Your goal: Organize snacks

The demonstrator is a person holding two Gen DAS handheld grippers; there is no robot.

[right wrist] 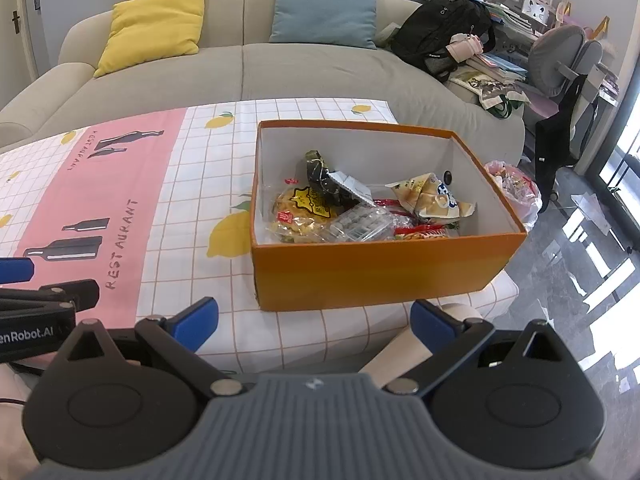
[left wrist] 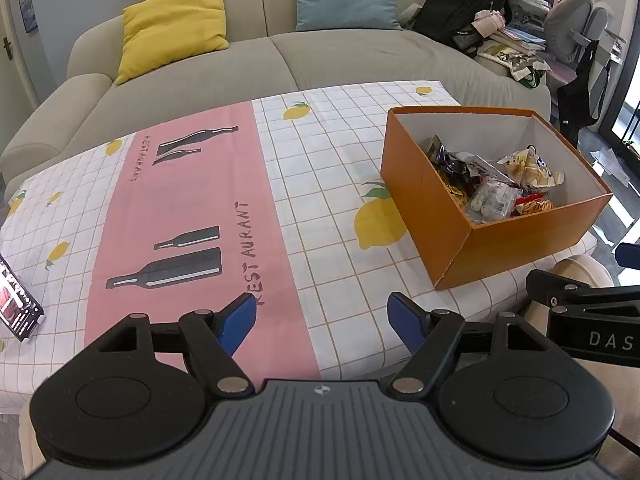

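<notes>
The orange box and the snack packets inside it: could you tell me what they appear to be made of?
The orange box looks like matte cardboard: thin straight walls, crisp folded corners, plain white inside. The snack packets look like glossy plastic film, crinkled and catching highlights; one seems to be a clear ridged plastic tray, though that is less certain.

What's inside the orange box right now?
The orange box holds a loose pile of snack packets: yellow, dark, clear and pale ones overlapping. Anything beneath the pile is hidden.

The pink tablecloth (left wrist: 192,216) reads "REST AURANT" twice, the right gripper (left wrist: 592,320) shows "DAS", and the left gripper (right wrist: 36,320) shows "enRobot.AI".
</notes>
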